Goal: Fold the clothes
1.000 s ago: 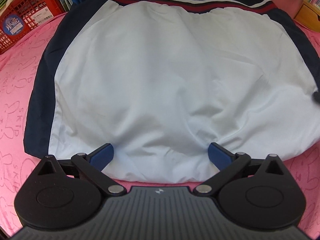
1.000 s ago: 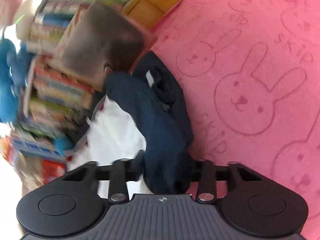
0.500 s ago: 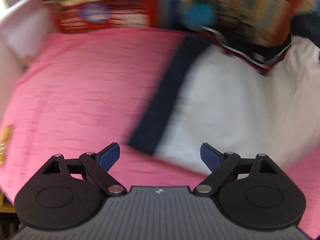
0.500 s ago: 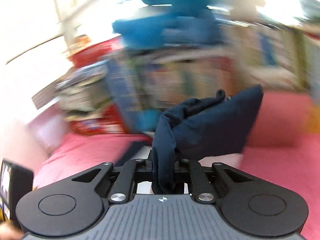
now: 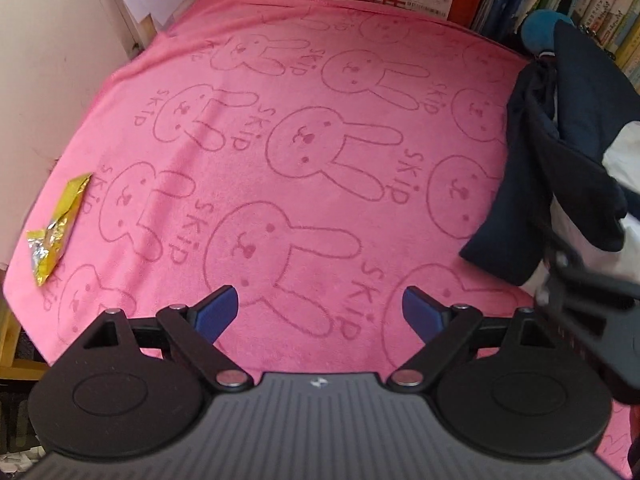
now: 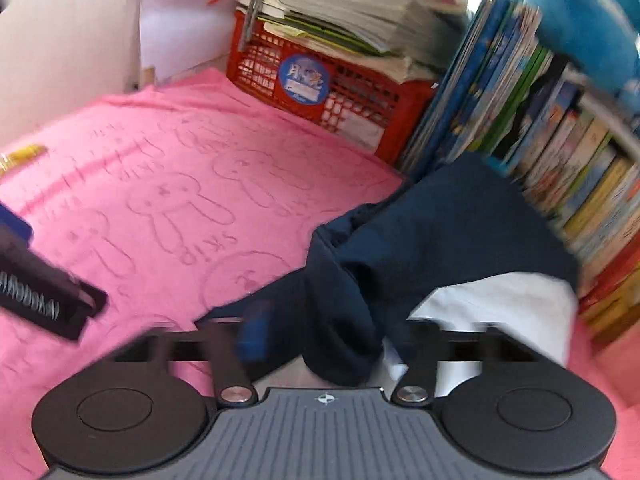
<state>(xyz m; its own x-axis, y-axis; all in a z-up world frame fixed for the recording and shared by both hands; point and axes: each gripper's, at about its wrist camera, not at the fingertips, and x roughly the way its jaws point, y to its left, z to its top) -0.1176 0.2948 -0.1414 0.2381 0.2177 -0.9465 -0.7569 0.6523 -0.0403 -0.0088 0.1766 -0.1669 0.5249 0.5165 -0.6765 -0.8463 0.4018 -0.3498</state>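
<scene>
A pink towelling cloth printed with rabbit outlines and the word "SKIP" (image 5: 248,128) covers the desk, with a red plastic lattice crate (image 6: 320,92) heaped with papers and a leaning row of children's books (image 6: 520,120) along its far edge. A blue plush toy (image 6: 580,20) sits on top of the books. A crumpled yellow foil wrapper (image 5: 56,232) lies near the cloth's left border.

The left gripper (image 5: 320,312) hangs over bare pink cloth — its jaws are spread wide, blue pads well apart, nothing between them.

The navy and white garment (image 6: 440,248) is bunched at the right side of the desk, near the books, part of it raised off the cloth. The right gripper (image 6: 328,340) is blurred; a thick fold of the navy fabric runs down between its jaws, which stand some way apart, the visible blue pad clear of the fold — whether they still pinch it I cannot tell. In the left wrist view the same garment hangs at the right edge beside that gripper.
</scene>
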